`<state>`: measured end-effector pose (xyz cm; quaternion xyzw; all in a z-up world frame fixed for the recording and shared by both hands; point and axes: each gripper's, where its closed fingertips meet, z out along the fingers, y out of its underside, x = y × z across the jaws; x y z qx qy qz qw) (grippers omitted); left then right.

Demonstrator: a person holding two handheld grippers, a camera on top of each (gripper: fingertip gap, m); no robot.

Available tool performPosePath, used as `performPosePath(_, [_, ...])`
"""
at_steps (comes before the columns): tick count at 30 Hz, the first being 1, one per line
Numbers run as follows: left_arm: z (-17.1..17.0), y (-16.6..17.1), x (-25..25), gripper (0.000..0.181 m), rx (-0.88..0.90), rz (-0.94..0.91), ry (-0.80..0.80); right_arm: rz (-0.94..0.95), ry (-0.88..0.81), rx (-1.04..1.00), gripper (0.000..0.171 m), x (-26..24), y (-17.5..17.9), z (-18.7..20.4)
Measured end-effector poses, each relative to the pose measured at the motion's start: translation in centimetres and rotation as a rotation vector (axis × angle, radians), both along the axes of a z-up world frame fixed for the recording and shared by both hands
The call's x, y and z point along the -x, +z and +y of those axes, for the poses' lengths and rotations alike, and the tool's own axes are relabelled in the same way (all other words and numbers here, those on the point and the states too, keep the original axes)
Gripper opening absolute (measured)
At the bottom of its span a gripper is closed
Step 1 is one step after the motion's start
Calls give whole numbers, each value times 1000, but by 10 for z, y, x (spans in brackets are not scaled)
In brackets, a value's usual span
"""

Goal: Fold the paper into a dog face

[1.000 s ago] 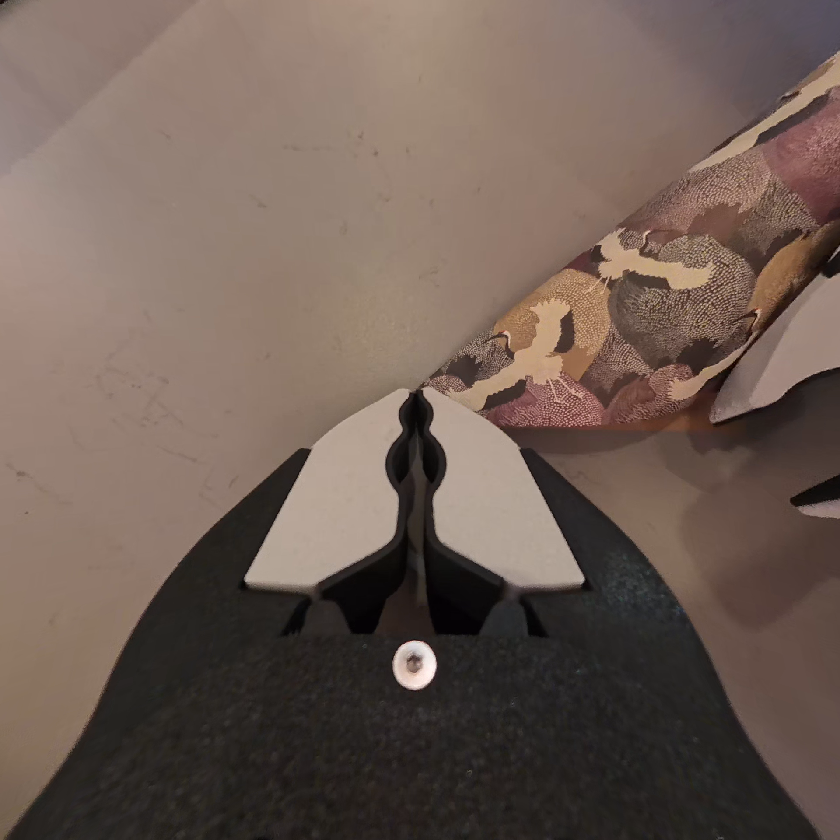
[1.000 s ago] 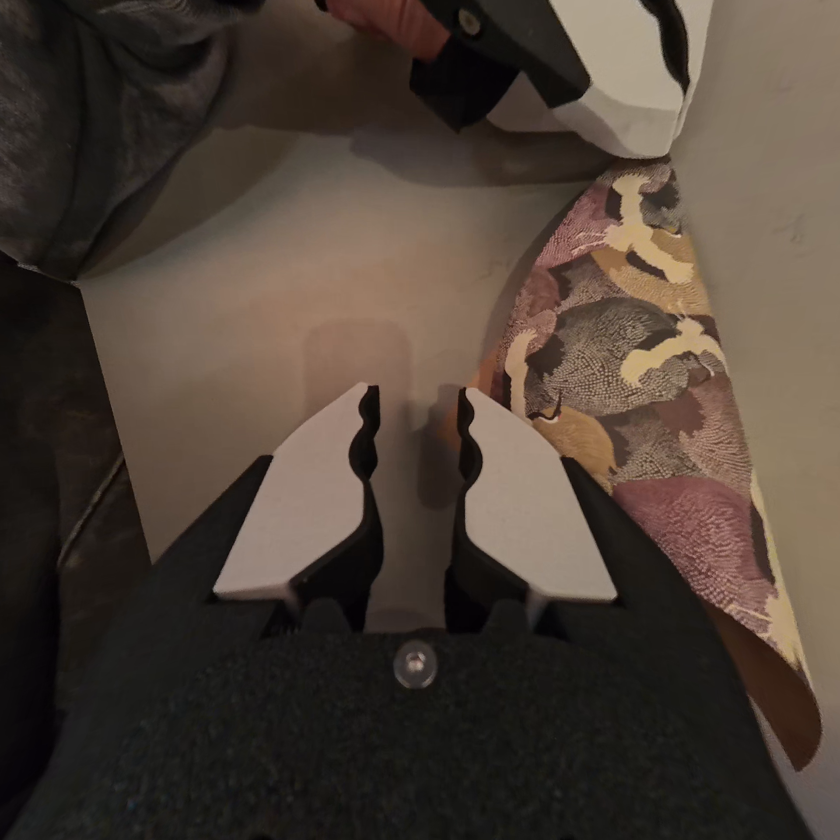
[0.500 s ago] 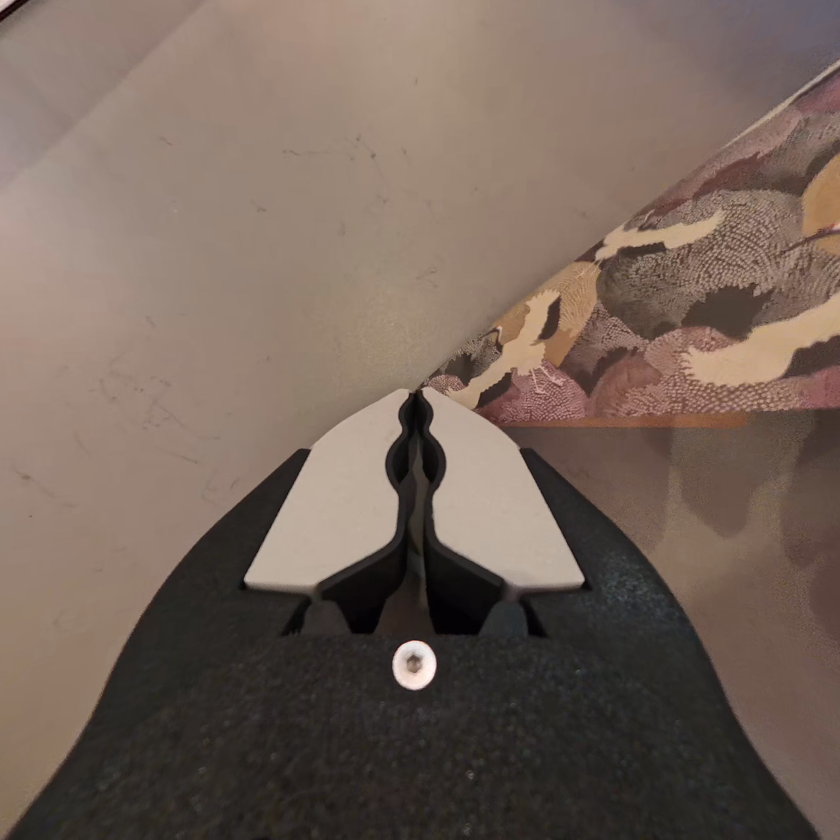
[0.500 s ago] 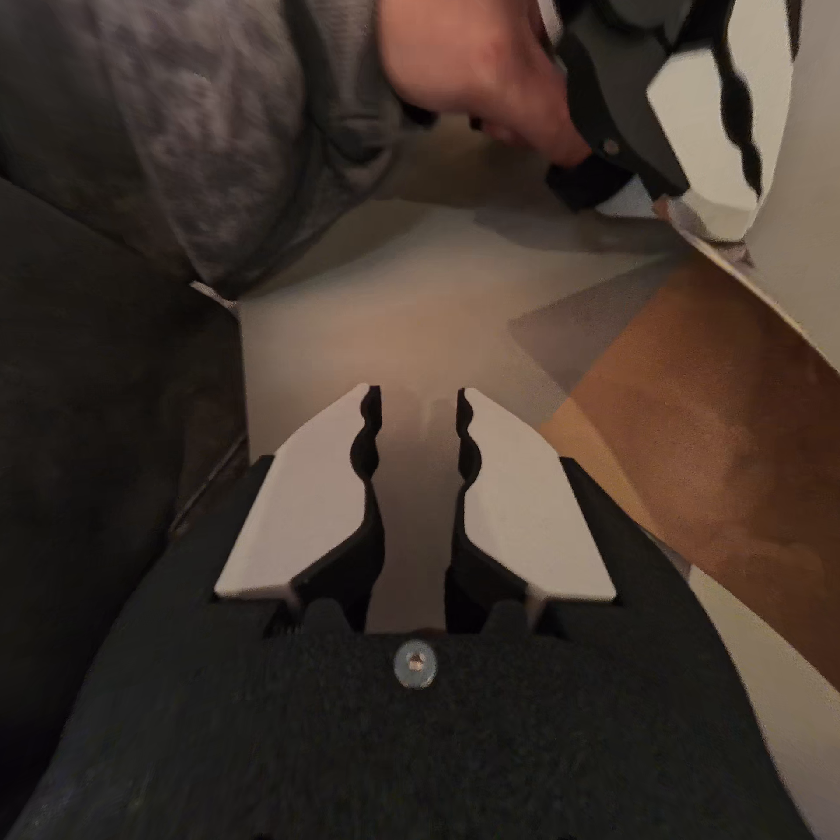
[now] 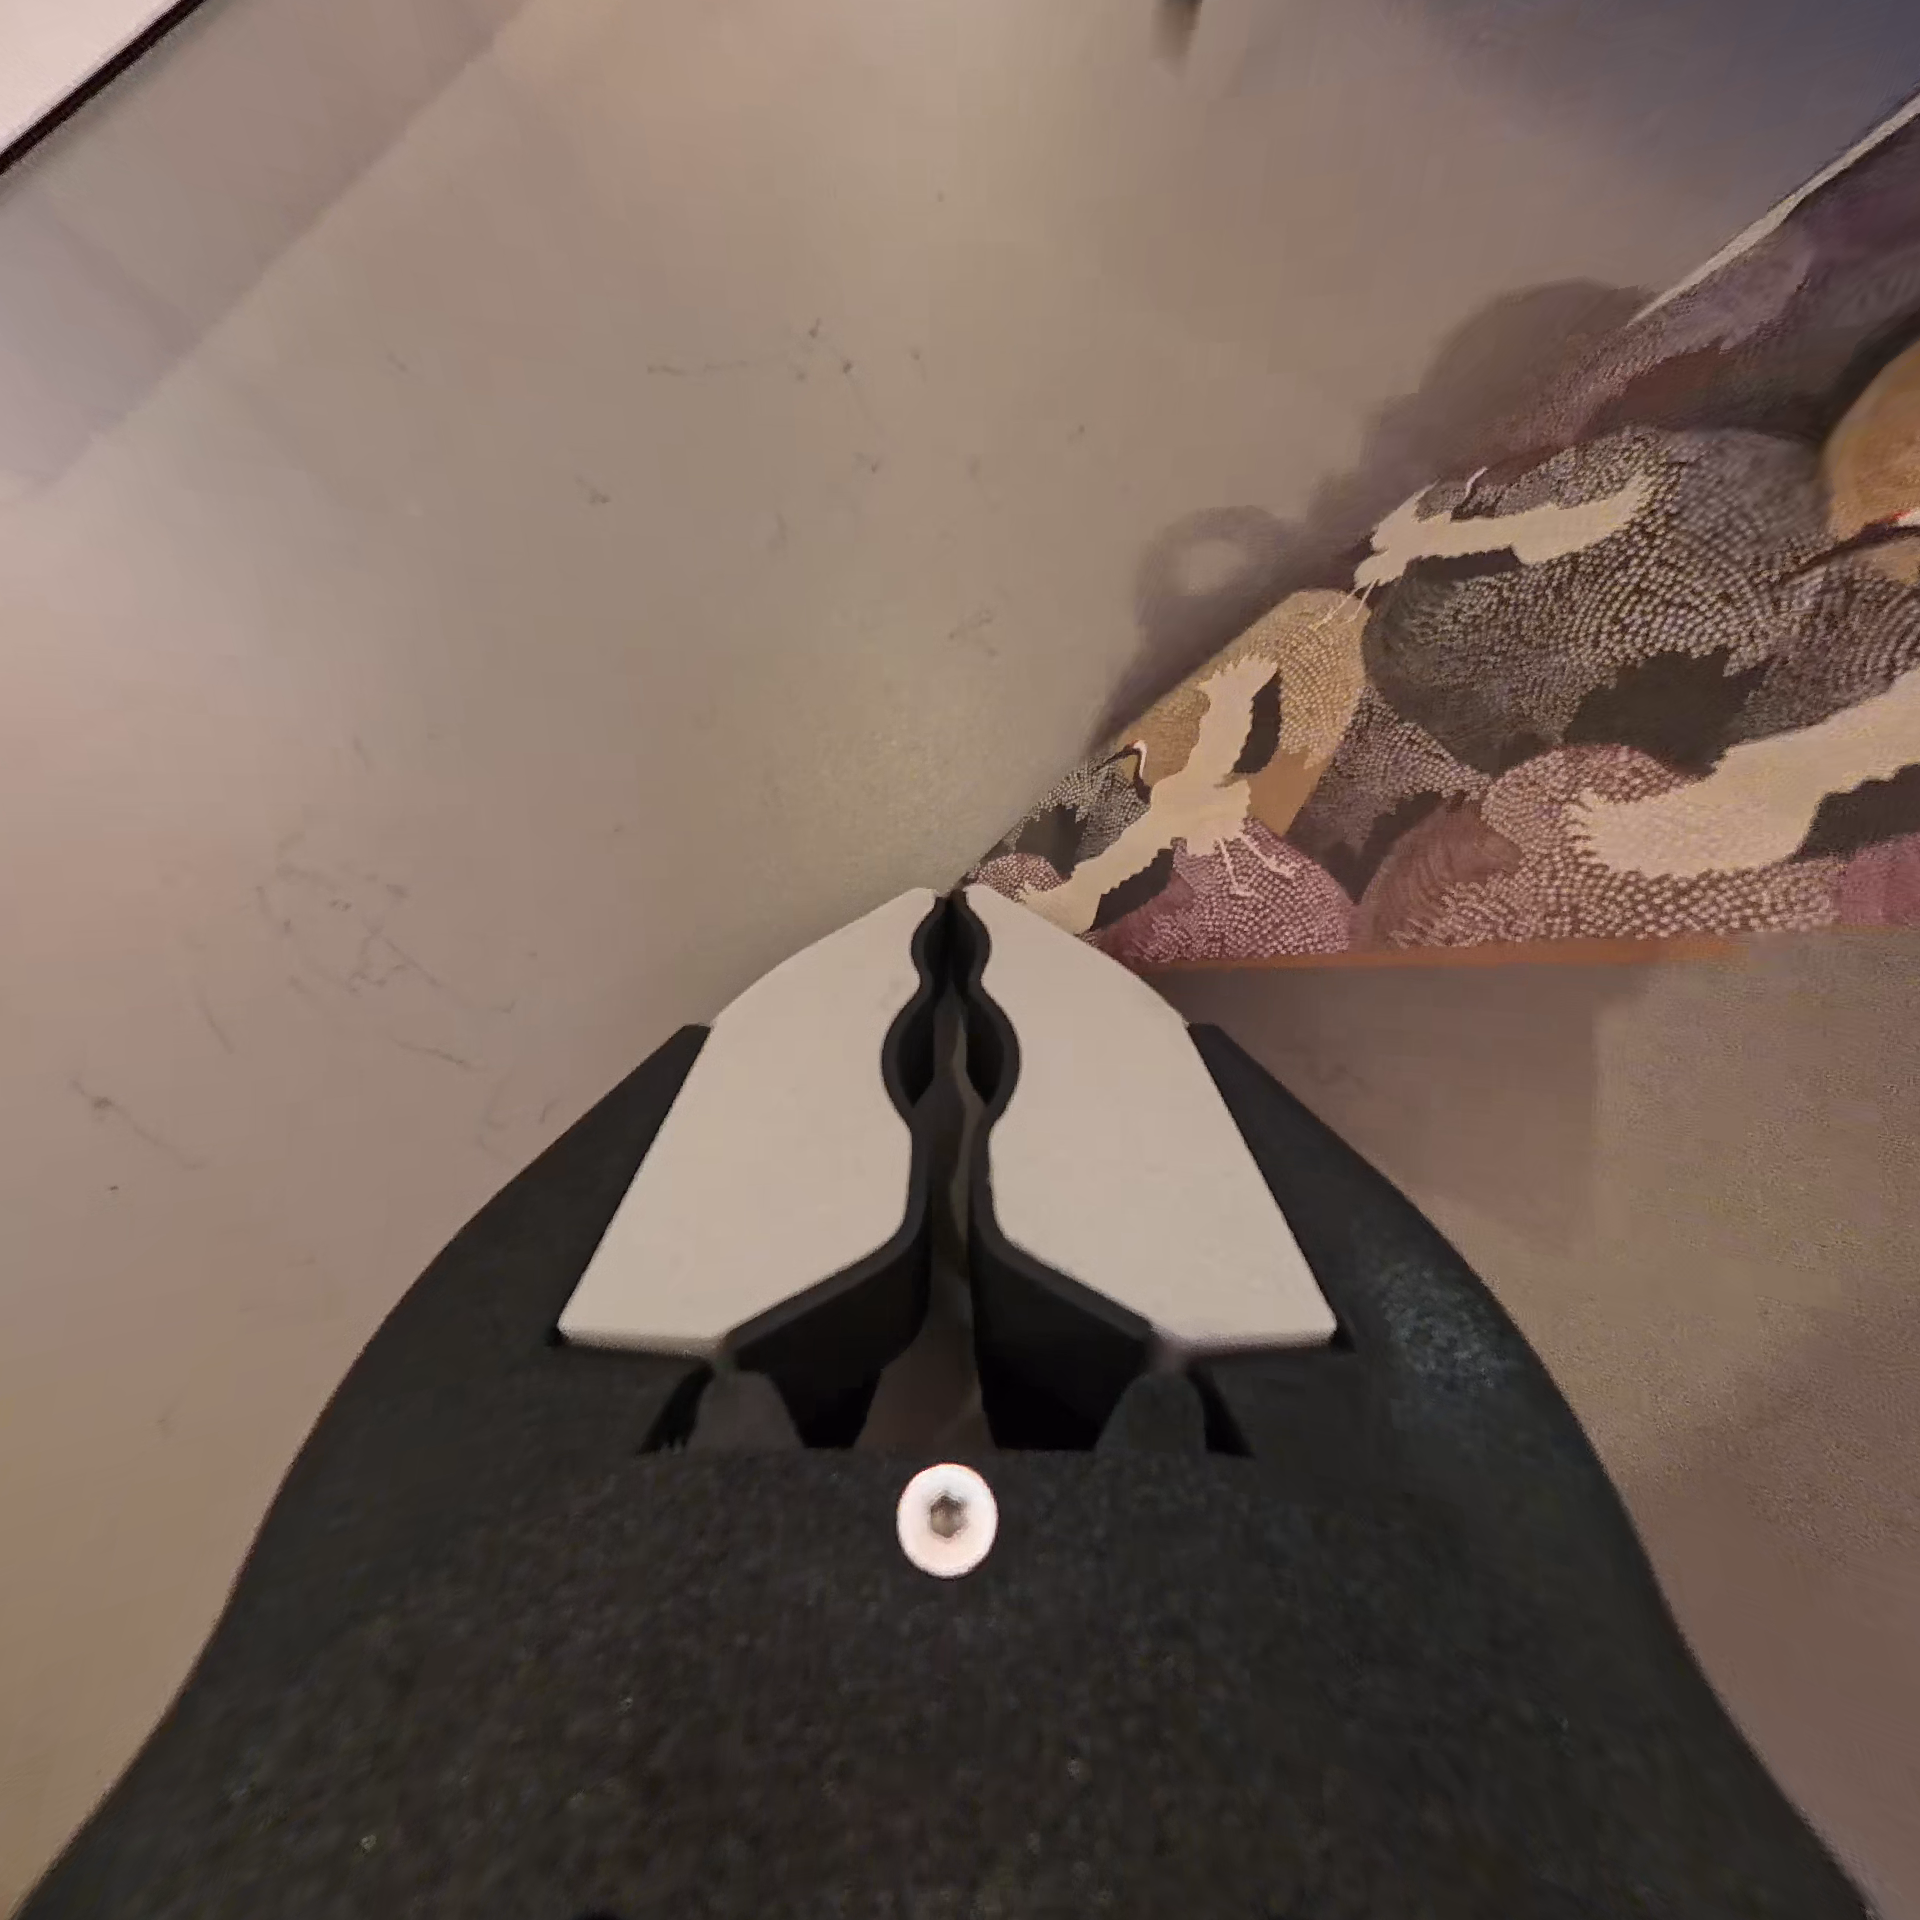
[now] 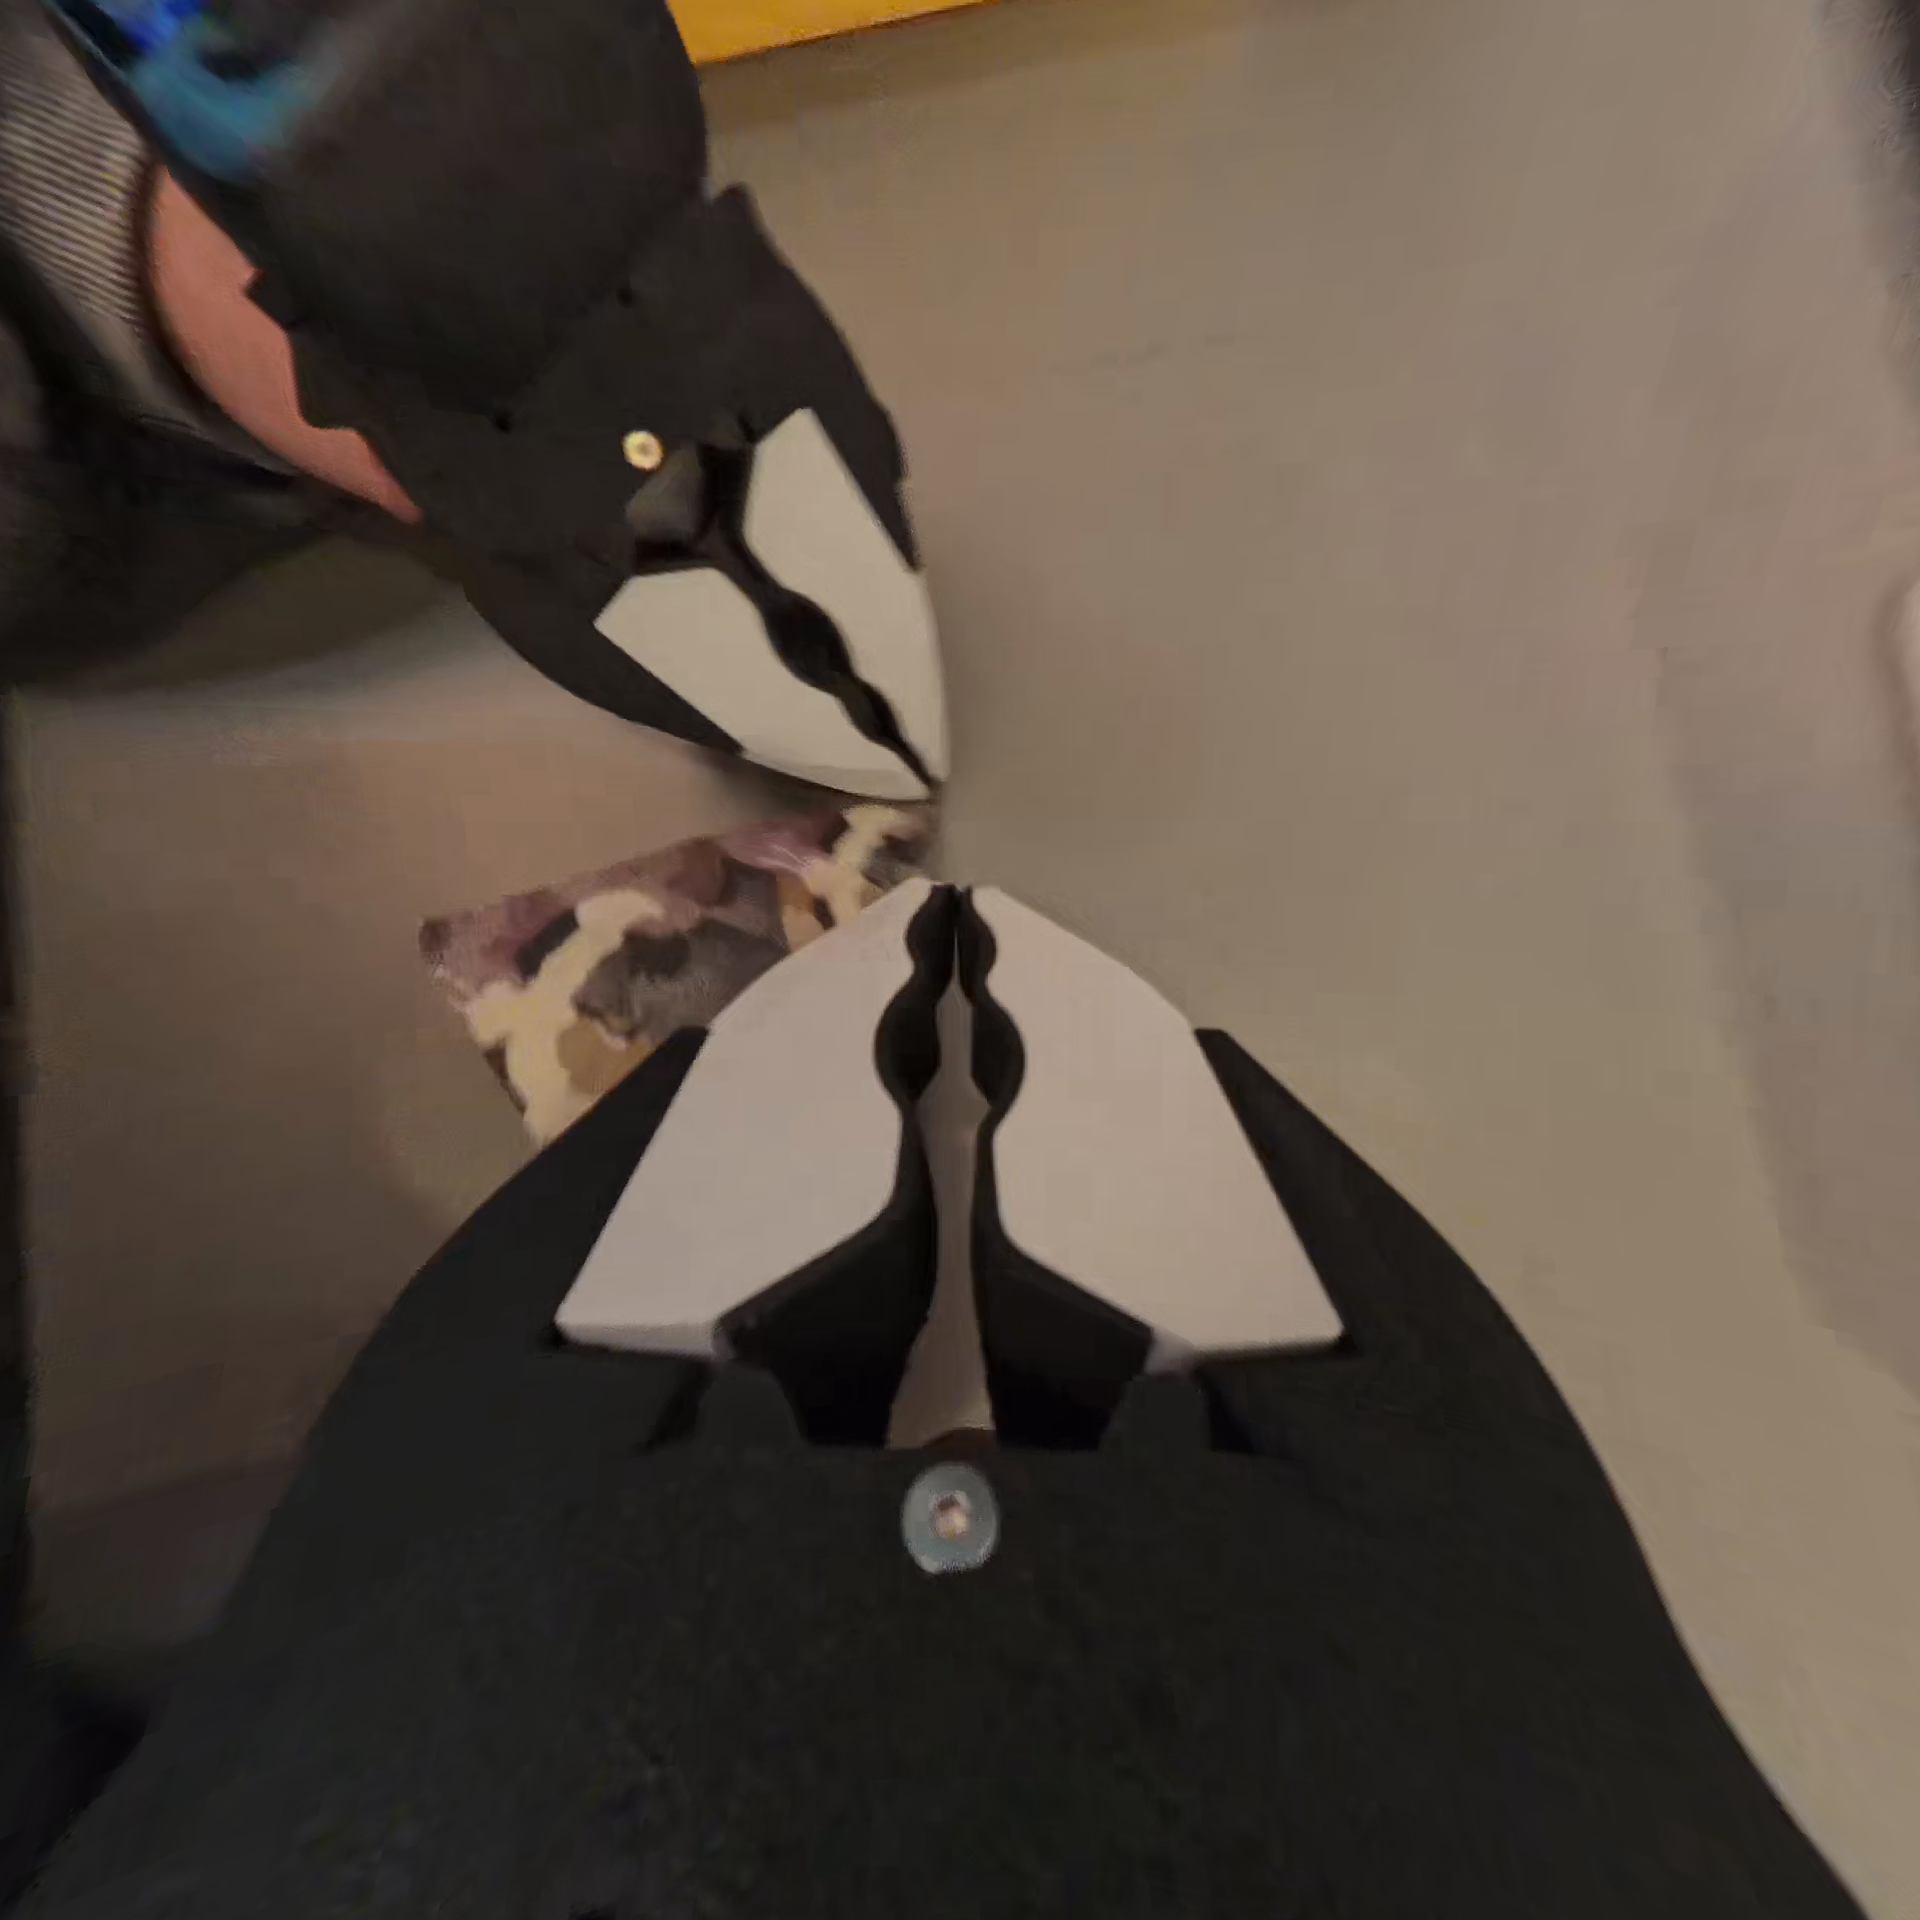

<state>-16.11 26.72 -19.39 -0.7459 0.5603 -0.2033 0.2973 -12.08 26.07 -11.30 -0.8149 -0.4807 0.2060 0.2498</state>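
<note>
The patterned paper (image 5: 1558, 748), with cranes on purple and ochre and a brown underside, is raised off the grey table (image 5: 520, 623) at the right. My left gripper (image 5: 951, 902) is shut on its near corner. In the right wrist view the left gripper (image 6: 920, 769) points down at the top corner of the paper (image 6: 644, 956). My right gripper (image 6: 954, 896) is shut just below that corner. The paper runs behind its left finger (image 6: 790, 1122). This view is blurred, and I cannot tell whether its tips touch the paper.
A person's hand (image 6: 239, 343) and dark sleeve (image 6: 62, 208) hold the left gripper at the upper left. A yellow object (image 6: 831, 26) lies at the table's far edge. A white, dark-edged surface (image 5: 62, 62) shows at the top left corner. Spacing between my two grippers at the tips: around 10 centimeters.
My right gripper has shut and swung in close to the left gripper's tip. The paper has turned while its corner stayed at the left fingertips. The left gripper stayed shut.
</note>
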Motion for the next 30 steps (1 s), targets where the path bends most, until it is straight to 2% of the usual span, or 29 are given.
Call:
performPosePath(1, [0, 0, 0, 0, 0, -1, 0, 54, 36, 60, 0, 11, -16, -2])
performPosePath(5, [0, 0, 0, 0, 21, -25, 6, 81, 111, 23, 0, 28, -44, -4])
performPosePath(9, [0, 0, 0, 0, 44, -35, 5, 4, 135, -38, 0, 34, -63, 1])
performPosePath(19, [0, 0, 0, 0, 45, -33, 9, -147, 169, -100, 0, 37, -82, 3])
performPosePath(30, [0, 0, 0, 0, 31, -18, 20, -176, 131, -138, 0, 32, -82, 1])
